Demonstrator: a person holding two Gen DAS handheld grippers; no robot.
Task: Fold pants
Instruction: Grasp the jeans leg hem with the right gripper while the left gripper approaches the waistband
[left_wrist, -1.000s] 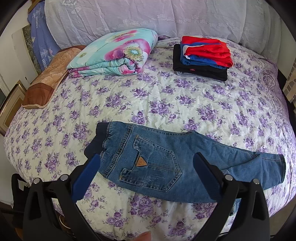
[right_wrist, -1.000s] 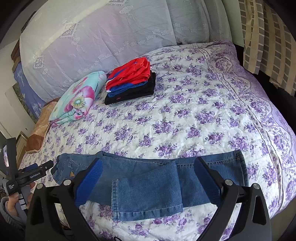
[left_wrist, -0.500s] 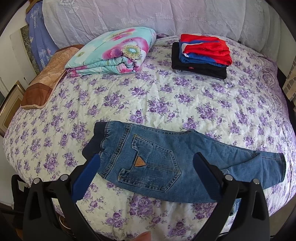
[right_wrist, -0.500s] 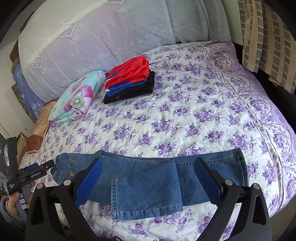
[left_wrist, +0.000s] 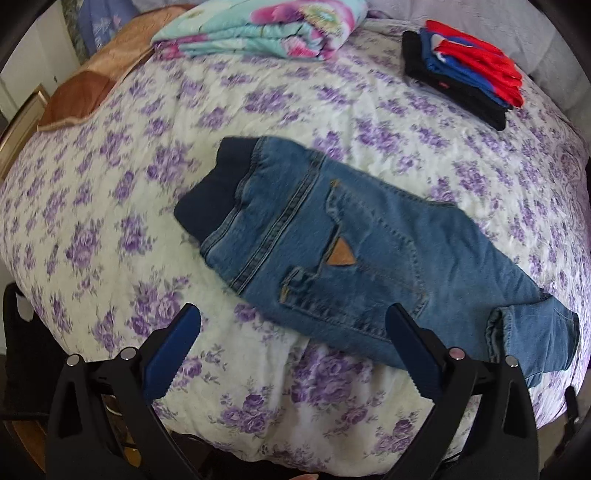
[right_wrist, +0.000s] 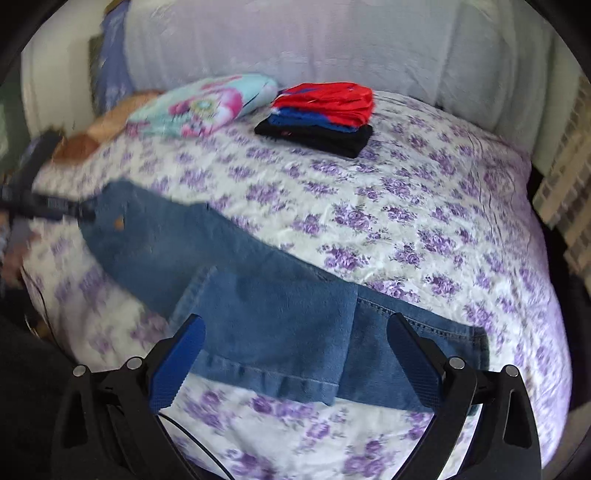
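Note:
A pair of small blue jeans (left_wrist: 354, 258) lies flat on the flowered bedspread (left_wrist: 110, 206), dark waistband to the left, back pocket with a tan triangle patch facing up. In the right wrist view the jeans (right_wrist: 266, 314) show one leg end folded back over the other. My left gripper (left_wrist: 291, 325) hovers open just in front of the seat of the jeans, nothing between its blue pads. My right gripper (right_wrist: 295, 332) hangs open above the folded leg ends, not touching them. The left gripper (right_wrist: 44, 206) appears blurred at the far left by the waistband.
At the back of the bed lie a stack of folded red, blue and black clothes (left_wrist: 465, 70) and a folded floral quilt (left_wrist: 266, 33). A brown cushion (left_wrist: 81, 92) sits at the back left. A pale headboard cover (right_wrist: 332, 48) and striped curtain (right_wrist: 565, 184) bound the bed.
Both grippers have moved forward and lower toward the jeans, which now look larger. The left view swung toward the waistband; the right view turned left. The jeans lie as before.

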